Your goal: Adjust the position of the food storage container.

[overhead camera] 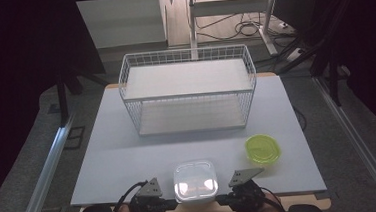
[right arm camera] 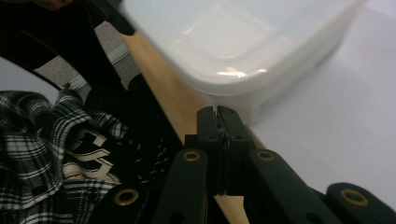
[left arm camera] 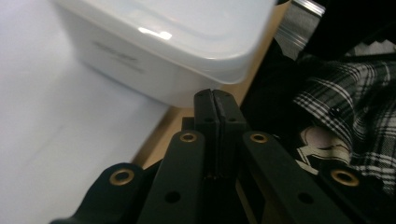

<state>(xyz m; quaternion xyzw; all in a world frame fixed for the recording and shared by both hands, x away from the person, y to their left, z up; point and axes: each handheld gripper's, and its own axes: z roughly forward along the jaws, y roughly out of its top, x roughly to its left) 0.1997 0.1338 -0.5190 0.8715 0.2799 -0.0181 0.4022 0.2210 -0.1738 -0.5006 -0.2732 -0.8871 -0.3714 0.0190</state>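
Jaws of both the left gripper [left arm camera: 215, 95] and right gripper [right arm camera: 220, 112] are pressed together, holding nothing; the white lidded container [overhead camera: 195, 180] sits at the table's [overhead camera: 129, 155] near edge directly between them, equally near each

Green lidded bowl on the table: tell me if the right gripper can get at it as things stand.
Probably yes. The green bowl sits in the open ahead of the right gripper, with bare table around it. The white container lies to the gripper's other side, not between them.

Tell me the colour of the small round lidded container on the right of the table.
Translucent yellow-green round container; the high view shows it best.
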